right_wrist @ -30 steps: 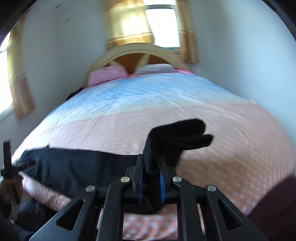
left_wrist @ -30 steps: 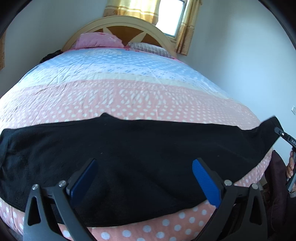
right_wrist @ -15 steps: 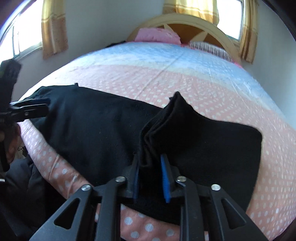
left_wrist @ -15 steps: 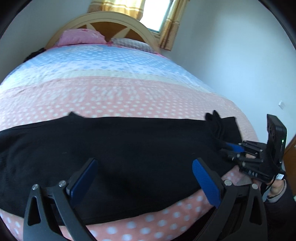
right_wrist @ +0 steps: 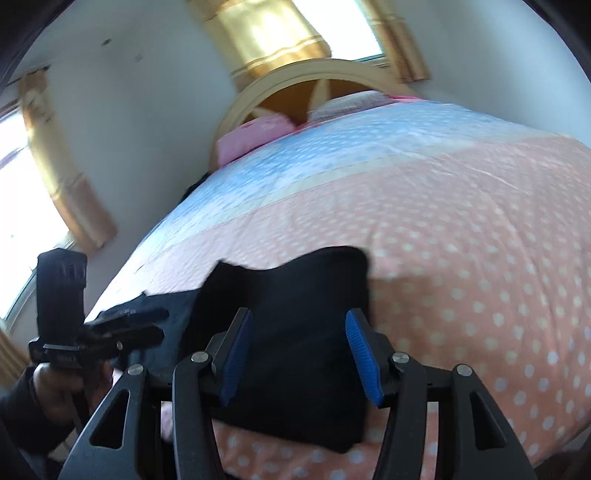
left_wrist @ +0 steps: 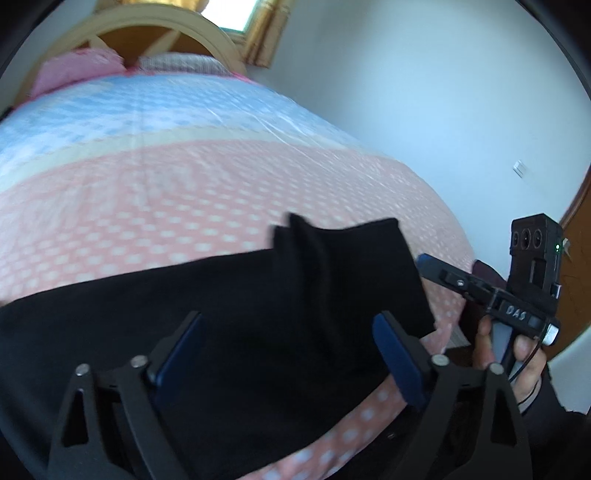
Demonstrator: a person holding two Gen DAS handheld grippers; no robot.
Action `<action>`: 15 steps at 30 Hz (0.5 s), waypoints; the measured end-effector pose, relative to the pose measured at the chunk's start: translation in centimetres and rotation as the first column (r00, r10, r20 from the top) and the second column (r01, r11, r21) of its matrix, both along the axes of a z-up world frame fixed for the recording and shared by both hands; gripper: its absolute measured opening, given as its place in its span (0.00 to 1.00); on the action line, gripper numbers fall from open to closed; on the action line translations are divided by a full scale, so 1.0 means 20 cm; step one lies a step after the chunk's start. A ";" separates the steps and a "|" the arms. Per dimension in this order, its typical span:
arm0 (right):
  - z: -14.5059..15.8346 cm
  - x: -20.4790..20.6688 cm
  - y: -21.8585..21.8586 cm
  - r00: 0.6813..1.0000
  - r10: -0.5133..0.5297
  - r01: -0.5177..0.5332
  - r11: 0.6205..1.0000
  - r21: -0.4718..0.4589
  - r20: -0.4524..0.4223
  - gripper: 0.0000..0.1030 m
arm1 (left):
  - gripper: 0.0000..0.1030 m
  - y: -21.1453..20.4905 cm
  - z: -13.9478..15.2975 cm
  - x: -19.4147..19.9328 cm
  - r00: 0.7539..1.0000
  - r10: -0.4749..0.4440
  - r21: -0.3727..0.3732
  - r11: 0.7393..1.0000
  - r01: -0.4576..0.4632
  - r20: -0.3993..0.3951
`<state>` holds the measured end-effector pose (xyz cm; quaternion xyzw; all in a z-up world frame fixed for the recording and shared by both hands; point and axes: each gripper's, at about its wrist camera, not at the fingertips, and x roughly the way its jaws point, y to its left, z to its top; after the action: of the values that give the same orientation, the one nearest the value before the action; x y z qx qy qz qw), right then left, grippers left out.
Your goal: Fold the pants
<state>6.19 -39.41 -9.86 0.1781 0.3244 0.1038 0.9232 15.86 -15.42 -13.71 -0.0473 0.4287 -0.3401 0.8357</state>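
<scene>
Black pants (left_wrist: 221, 295) lie across the near edge of the pink dotted bed cover (left_wrist: 184, 192). Their right end is folded back over the rest and stands a little rumpled. My left gripper (left_wrist: 288, 358) hovers open just above the dark cloth, with nothing between its blue pads. In the right wrist view the folded end of the pants (right_wrist: 295, 288) lies under my right gripper (right_wrist: 299, 358), which is open and empty. The right gripper (left_wrist: 430, 266), held by a hand, sits at the right end of the pants. The left gripper (right_wrist: 155, 325) shows at the far left.
The bed cover (right_wrist: 461, 240) runs from pink to blue toward pillows (left_wrist: 74, 70) and a curved wooden headboard (right_wrist: 314, 74). A pale wall (left_wrist: 424, 110) stands to the right of the bed, with a wooden door edge (left_wrist: 580, 221). Curtained windows (right_wrist: 266, 33) are behind.
My right gripper has let go of the pant end it held folded over the rest and now stands open. The left gripper stayed open and its view swung right.
</scene>
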 end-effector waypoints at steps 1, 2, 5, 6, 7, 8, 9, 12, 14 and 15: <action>-0.01 0.00 -0.01 1.000 -0.021 0.021 1.000 -0.003 -0.002 0.53 | 0.83 -0.04 -0.01 0.01 1.000 -0.005 -0.001 1.000 0.005 -0.017; -0.01 0.00 -0.02 0.999 -0.038 0.038 0.999 -0.005 -0.003 0.53 | 0.82 -0.08 -0.02 0.01 0.999 -0.016 -0.004 1.000 0.016 -0.035; -0.02 -0.01 -0.08 0.998 -0.070 0.070 0.997 0.012 -0.009 0.54 | 0.78 -0.16 -0.05 0.01 0.997 -0.036 0.020 0.999 0.037 -0.063; -0.03 -0.01 -0.08 0.997 -0.074 0.075 0.997 0.020 -0.011 0.54 | 0.76 -0.17 -0.07 0.01 0.997 -0.034 0.028 0.999 0.036 -0.068; -0.03 -0.02 -0.10 0.997 -0.079 0.080 0.997 0.024 -0.014 0.55 | 0.75 -0.18 -0.08 0.02 0.997 -0.026 0.035 0.999 0.029 -0.070; -0.02 -0.02 -0.10 0.996 -0.083 0.084 0.996 0.025 -0.016 0.55 | 0.73 -0.18 -0.08 0.02 0.998 -0.019 0.035 0.999 0.022 -0.066; -0.02 -0.03 -0.09 0.996 -0.086 0.086 0.996 0.023 -0.015 0.56 | 0.71 -0.19 -0.08 0.03 0.998 -0.014 0.035 0.999 0.016 -0.064; -0.01 -0.04 -0.09 0.996 -0.089 0.089 0.996 0.014 -0.009 0.56 | 0.50 -0.19 -0.07 0.06 0.997 -0.009 0.033 0.999 0.011 -0.073; -0.01 -0.04 -0.09 0.996 -0.092 0.092 0.996 0.006 -0.002 0.56 | 0.15 -0.19 -0.07 0.07 0.996 -0.029 0.028 0.999 0.032 -0.088; -0.01 -0.04 -0.09 0.995 -0.095 0.095 0.995 0.002 0.001 0.56 | 0.15 -0.19 -0.06 0.07 0.995 -0.033 0.020 0.999 0.034 -0.089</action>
<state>5.38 -41.16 -10.00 0.1943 0.3147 0.0601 0.9272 17.29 -19.24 -14.91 -0.0461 0.4698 -0.3469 0.8104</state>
